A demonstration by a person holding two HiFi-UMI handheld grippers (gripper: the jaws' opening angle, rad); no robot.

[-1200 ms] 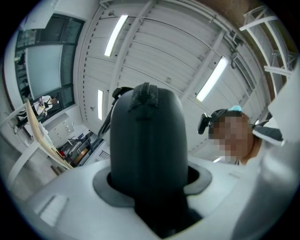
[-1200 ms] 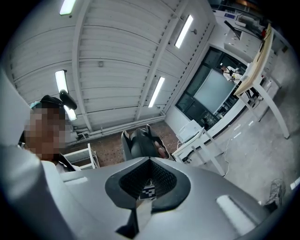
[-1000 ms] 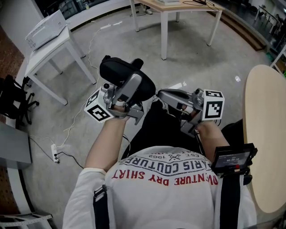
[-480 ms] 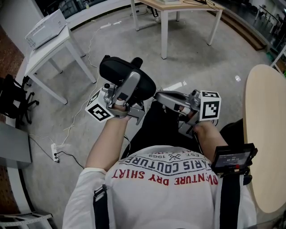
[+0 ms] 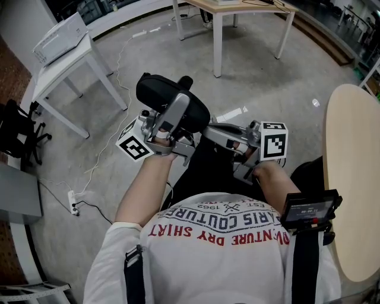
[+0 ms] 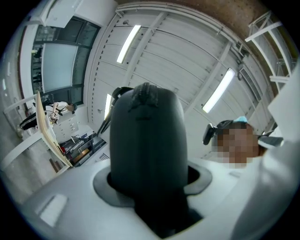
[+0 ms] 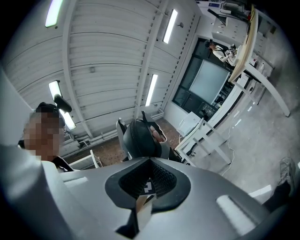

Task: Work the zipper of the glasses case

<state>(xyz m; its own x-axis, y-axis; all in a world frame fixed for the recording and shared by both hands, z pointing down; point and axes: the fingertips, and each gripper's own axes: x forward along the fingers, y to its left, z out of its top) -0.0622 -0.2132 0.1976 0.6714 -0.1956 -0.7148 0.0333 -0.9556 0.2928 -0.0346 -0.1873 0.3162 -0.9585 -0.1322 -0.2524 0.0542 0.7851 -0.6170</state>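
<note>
In the head view a black, rounded glasses case [image 5: 168, 98] is held up in front of the person's chest. My left gripper [image 5: 178, 105] is shut on it, one finger lying along its top. The left gripper view shows the case [image 6: 147, 136] standing upright out of my left gripper [image 6: 150, 187] and filling the middle of the picture. My right gripper [image 5: 207, 132] points left, its tip just off the case's right end, jaws closed. In the right gripper view the case [image 7: 139, 138] lies a little ahead of my right gripper [image 7: 146, 185]. No zipper pull shows between those jaws.
A white table [image 5: 50, 74] with a white box [image 5: 61, 37] stands at the back left, a wooden table [image 5: 237, 9] at the back. A round wooden tabletop [image 5: 356, 178] is at the right. A black chair [image 5: 18, 139] and a power strip [image 5: 73, 203] are at the left.
My right gripper has edged a little to the left, toward the case. The left gripper has tilted slightly with the case still in it.
</note>
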